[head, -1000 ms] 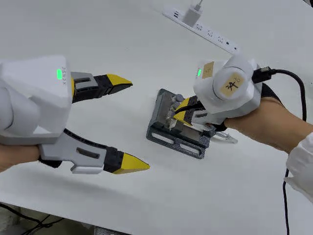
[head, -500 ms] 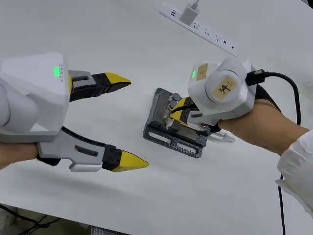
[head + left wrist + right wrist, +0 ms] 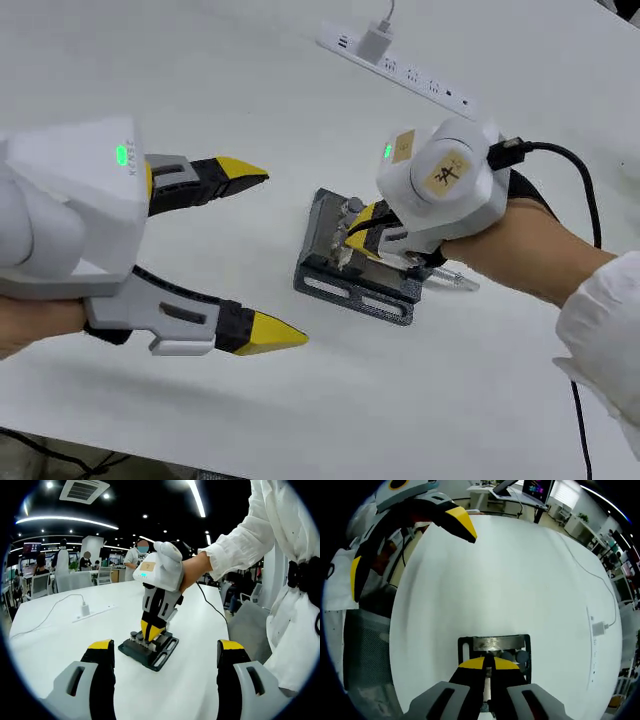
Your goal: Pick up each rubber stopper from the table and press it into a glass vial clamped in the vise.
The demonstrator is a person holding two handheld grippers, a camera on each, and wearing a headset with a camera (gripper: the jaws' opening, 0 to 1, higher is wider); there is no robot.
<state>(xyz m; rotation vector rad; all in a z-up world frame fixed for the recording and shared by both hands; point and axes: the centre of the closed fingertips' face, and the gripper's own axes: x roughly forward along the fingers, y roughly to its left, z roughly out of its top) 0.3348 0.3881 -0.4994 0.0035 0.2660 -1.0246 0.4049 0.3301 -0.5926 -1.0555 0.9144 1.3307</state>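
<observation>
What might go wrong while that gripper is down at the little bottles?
The right gripper, jaws together, points down into the vise among close-packed vials. Pressing off-centre might crack glass or bump a neighbour. The vise looks unfastened on the table, so it may slide.

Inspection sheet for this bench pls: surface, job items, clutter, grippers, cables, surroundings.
Surface: white table, plain and clean.
Job's things: dark vise flat on the table, with grey-topped vials standing in it.
Clutter: small clear item beside the vise; cannot tell what it is.
Grippers: left gripper is open wide, empty and off the table. Right gripper has its jaws together, tips down at the vise.
Cables: white power strip with a white plug at the far edge. A black cable runs from the right gripper off the near edge.
Surroundings: open office with seated and standing people.
</observation>
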